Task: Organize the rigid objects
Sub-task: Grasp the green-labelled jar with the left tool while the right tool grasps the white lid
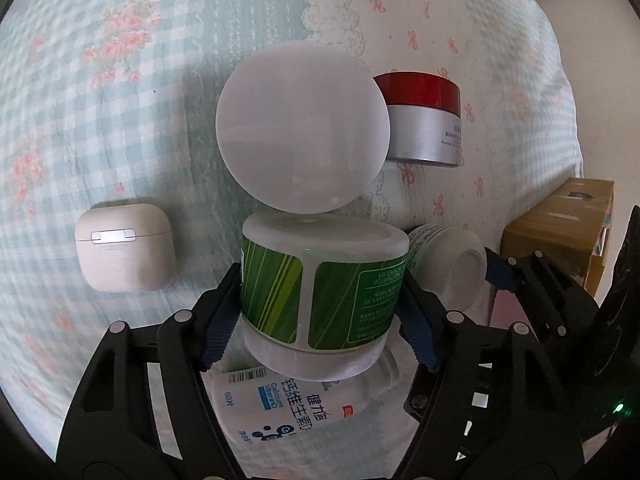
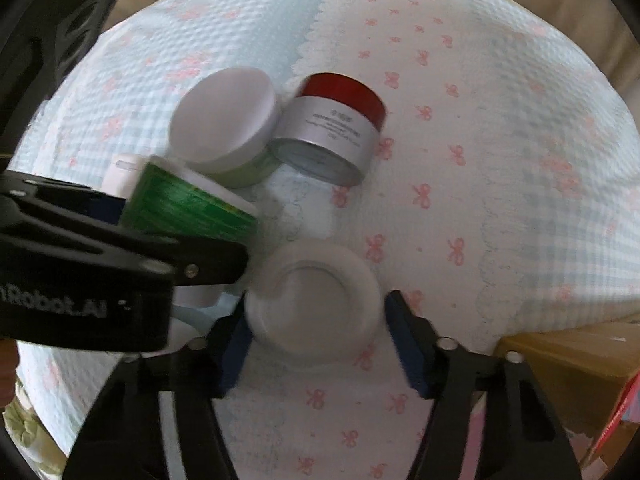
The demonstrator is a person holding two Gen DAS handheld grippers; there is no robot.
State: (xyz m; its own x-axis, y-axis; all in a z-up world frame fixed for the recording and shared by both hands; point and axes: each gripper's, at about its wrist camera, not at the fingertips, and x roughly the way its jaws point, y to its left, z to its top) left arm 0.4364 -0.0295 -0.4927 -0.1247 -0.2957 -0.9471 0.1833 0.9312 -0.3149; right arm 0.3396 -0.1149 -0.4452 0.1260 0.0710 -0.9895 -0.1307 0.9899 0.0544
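Observation:
My left gripper (image 1: 320, 276) is shut on a frosted jar with a green label (image 1: 320, 292), one pad pressing on each side. In the right wrist view that green-labelled jar (image 2: 188, 200) is seen tilted in the left gripper's black fingers (image 2: 208, 256). My right gripper (image 2: 318, 300) points down, shut on a small white jar (image 2: 314, 304). The same white jar (image 1: 452, 264) lies just right of the green one. Beyond them stand a jar with a wide white lid (image 1: 302, 126) and a silver jar with a red lid (image 1: 424, 120).
All of it lies on a quilted bedspread (image 1: 100, 140) with pink flowers and bows. A cream earbud case (image 1: 126, 248) sits to the left, and a white calcium vitamin bottle (image 1: 288, 404) lies under my left gripper. A cardboard box (image 1: 560, 228) stands past the bed's right edge.

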